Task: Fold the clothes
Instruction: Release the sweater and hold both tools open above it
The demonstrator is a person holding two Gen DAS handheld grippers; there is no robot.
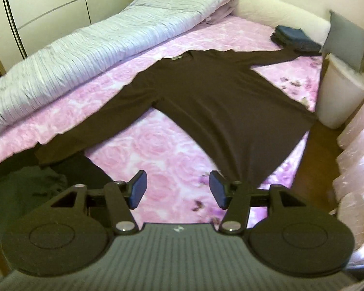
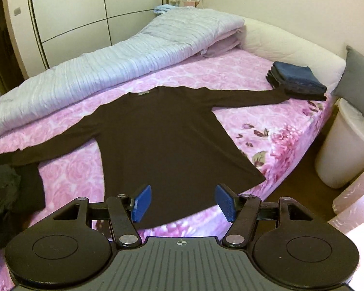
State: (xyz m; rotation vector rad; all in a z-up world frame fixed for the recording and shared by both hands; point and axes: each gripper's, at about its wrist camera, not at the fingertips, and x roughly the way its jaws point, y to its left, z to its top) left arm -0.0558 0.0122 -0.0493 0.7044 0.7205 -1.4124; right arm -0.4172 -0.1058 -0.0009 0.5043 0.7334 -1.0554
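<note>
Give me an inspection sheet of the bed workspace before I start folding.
Surface: bed with pink floral sheet.
Job's things: dark brown long-sleeved shirt spread flat, sleeves out; folded stack of dark blue clothes beside one cuff.
Clutter: rolled pale blue quilt; dark garment pile at the near left corner.
Grippers: left gripper and right gripper open, empty.
Cables: nothing seen.
Surroundings: white bin, grey pillow, wardrobe.

A dark brown long-sleeved shirt (image 2: 157,135) lies flat on the pink bed (image 2: 230,72); sleeves spread wide; folded dark clothes (image 2: 296,80) stacked at its right cuff.
</note>
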